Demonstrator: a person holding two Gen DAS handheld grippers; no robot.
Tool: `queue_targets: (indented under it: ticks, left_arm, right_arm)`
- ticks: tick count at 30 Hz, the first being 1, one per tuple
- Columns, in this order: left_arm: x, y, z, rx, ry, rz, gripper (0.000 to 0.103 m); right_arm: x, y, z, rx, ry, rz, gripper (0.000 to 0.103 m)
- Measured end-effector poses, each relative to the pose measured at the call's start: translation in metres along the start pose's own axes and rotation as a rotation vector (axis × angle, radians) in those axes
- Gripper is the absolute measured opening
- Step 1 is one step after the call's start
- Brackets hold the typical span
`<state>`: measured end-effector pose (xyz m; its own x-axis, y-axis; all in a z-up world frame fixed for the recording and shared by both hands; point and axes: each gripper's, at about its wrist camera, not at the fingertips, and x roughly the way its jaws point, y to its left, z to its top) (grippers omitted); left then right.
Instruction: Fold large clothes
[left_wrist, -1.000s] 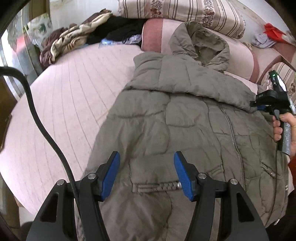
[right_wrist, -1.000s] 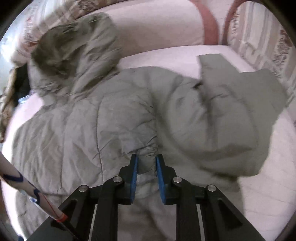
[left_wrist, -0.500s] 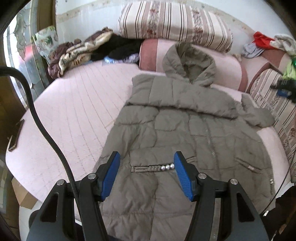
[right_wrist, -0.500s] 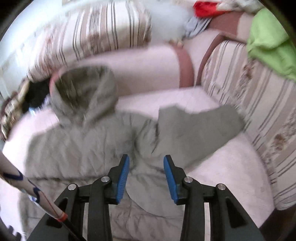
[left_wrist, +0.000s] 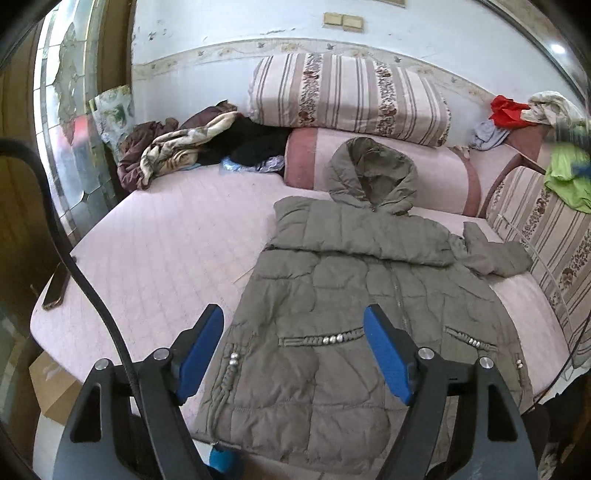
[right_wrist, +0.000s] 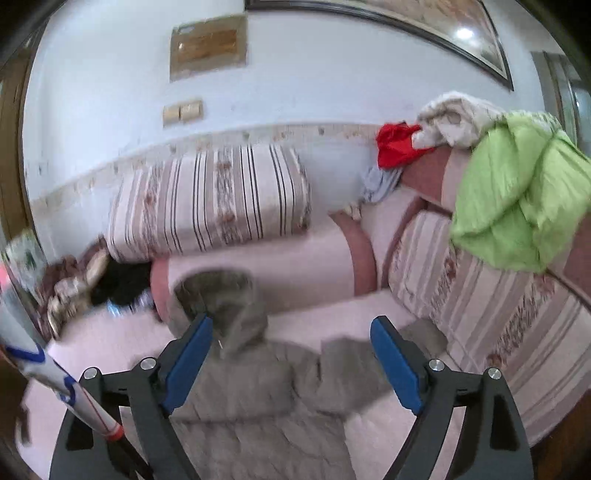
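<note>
An olive-grey hooded puffer jacket (left_wrist: 354, 295) lies front up on the pink bed (left_wrist: 166, 236), hood (left_wrist: 373, 170) against the bolster. One sleeve is folded across the chest; the other sleeve (left_wrist: 495, 254) lies out to the right. My left gripper (left_wrist: 293, 350) is open and empty, held above the jacket's hem. My right gripper (right_wrist: 291, 362) is open and empty, raised above the jacket (right_wrist: 258, 398) near the hood (right_wrist: 221, 295) and the right sleeve (right_wrist: 351, 373).
A striped cushion (left_wrist: 347, 96) and pink bolster (left_wrist: 436, 177) line the back. A clothes pile (left_wrist: 192, 144) lies back left, a green garment (right_wrist: 517, 206) and red cloth (right_wrist: 395, 147) on the striped right rest. A phone (left_wrist: 55, 284) lies at the left bed edge.
My right gripper has opened, let go of the jacket's sleeve and lifted up and back. My left gripper has also pulled back and up from the jacket, staying open.
</note>
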<state>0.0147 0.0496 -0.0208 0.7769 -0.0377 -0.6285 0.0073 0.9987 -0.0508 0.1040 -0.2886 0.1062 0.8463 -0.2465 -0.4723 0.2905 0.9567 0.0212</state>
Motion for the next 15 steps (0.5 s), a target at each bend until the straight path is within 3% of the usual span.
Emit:
queue_targets:
  ticks: [6,10,15]
  left_arm:
    - [0.005,-0.005,-0.011,0.025,0.036,0.047,0.077]
    - [0.013,-0.018,-0.017,0.046,0.07,0.042,0.077]
    - [0.024,-0.043,-0.021,0.095,0.106,0.035,0.077]
  right_arm:
    - [0.051,-0.005,-0.131,-0.094,0.238,-0.05,0.09]
    - [0.075,-0.028,-0.175,-0.08,0.336,-0.063,0.087]
    - [0.094,-0.059,-0.19,-0.066,0.394,-0.094,0.072]
